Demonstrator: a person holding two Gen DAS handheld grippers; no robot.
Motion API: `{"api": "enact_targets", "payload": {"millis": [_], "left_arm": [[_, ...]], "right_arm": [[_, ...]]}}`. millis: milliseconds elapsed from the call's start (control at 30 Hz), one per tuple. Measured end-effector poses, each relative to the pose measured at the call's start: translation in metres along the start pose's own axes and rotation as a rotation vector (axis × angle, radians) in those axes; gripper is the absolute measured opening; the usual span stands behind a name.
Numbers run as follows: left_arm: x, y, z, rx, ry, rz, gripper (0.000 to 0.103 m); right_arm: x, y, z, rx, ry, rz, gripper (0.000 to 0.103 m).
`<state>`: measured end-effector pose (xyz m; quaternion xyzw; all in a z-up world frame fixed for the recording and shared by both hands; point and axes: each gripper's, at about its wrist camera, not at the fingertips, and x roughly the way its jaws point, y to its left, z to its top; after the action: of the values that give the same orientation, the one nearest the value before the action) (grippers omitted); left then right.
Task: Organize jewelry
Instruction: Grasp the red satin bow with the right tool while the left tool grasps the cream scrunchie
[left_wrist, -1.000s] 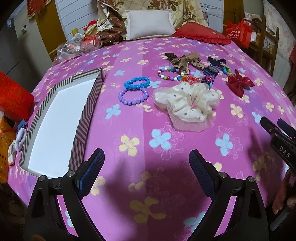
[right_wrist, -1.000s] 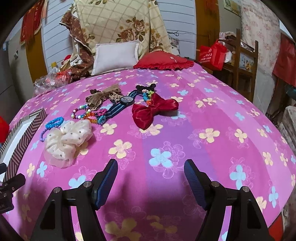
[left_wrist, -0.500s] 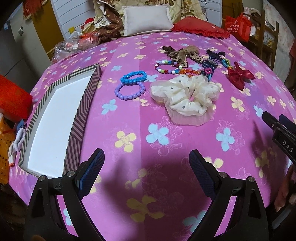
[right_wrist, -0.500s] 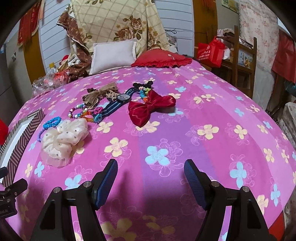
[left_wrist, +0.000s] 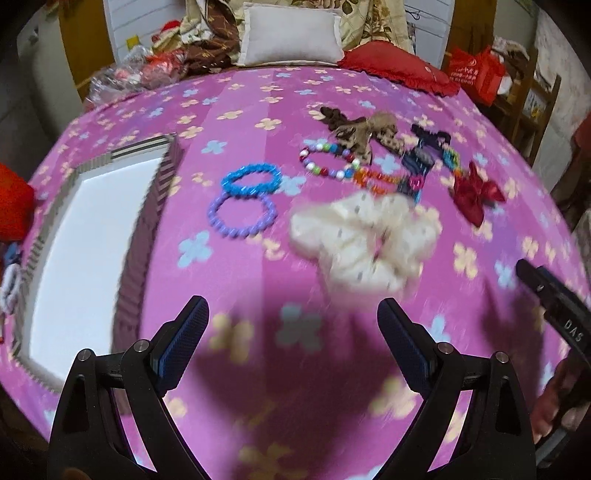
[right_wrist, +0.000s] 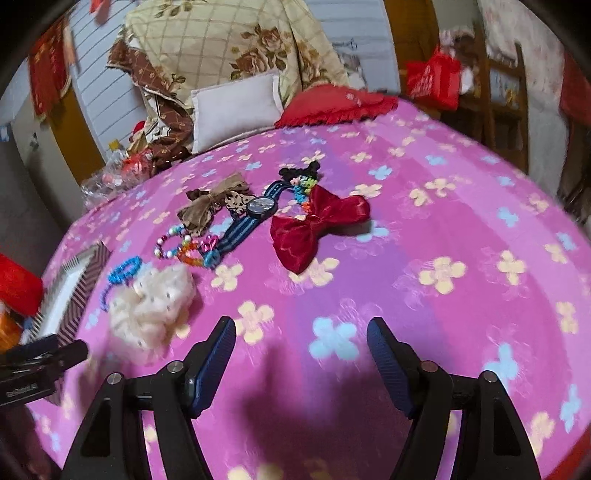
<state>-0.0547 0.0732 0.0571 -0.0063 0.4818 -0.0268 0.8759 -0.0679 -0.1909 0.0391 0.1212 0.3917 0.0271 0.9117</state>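
Observation:
On the pink flowered bedspread lie a blue bracelet, a purple bead bracelet, a multicolour bead bracelet, a cream scrunchie, a brown bow, a striped-strap watch and a red bow. A striped box with a white inside sits at the left. My left gripper is open and empty, short of the scrunchie. My right gripper is open and empty, short of the red bow.
A white pillow, a red cushion and a folded quilt lie at the bed's far end. A red bag and wooden chair stand at the right. The bed edge drops away on the left and right.
Both grippers have moved forward toward the jewelry, which now looks larger and nearer. Both stay open and empty. Nothing on the bed has moved.

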Motion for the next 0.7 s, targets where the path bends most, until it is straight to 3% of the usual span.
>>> {"api": "enact_targets", "payload": {"millis": [200, 433, 600, 667, 700], "left_arm": [[0.034, -0.006, 0.035, -0.024, 0.069, -0.133, 0.093], [0.059, -0.019, 0.044, 0.021, 0.069, -0.250, 0.093], [0.073, -0.027, 0.043, 0.019, 0.094, -0.260, 0.093], [0.076, -0.031, 0.042, 0.027, 0.092, -0.233, 0.082], [0.075, -0.033, 0.042, 0.044, 0.078, -0.206, 0.055]], "right_arm": [[0.049, -0.013, 0.038, 0.045, 0.095, 0.014, 0.061], [0.085, -0.027, 0.070, 0.146, 0.130, 0.035, 0.061], [0.103, -0.020, 0.080, 0.156, 0.141, 0.007, 0.061], [0.106, -0.017, 0.083, 0.140, 0.133, -0.026, 0.058], [0.107, -0.016, 0.083, 0.137, 0.131, -0.037, 0.053]]}}
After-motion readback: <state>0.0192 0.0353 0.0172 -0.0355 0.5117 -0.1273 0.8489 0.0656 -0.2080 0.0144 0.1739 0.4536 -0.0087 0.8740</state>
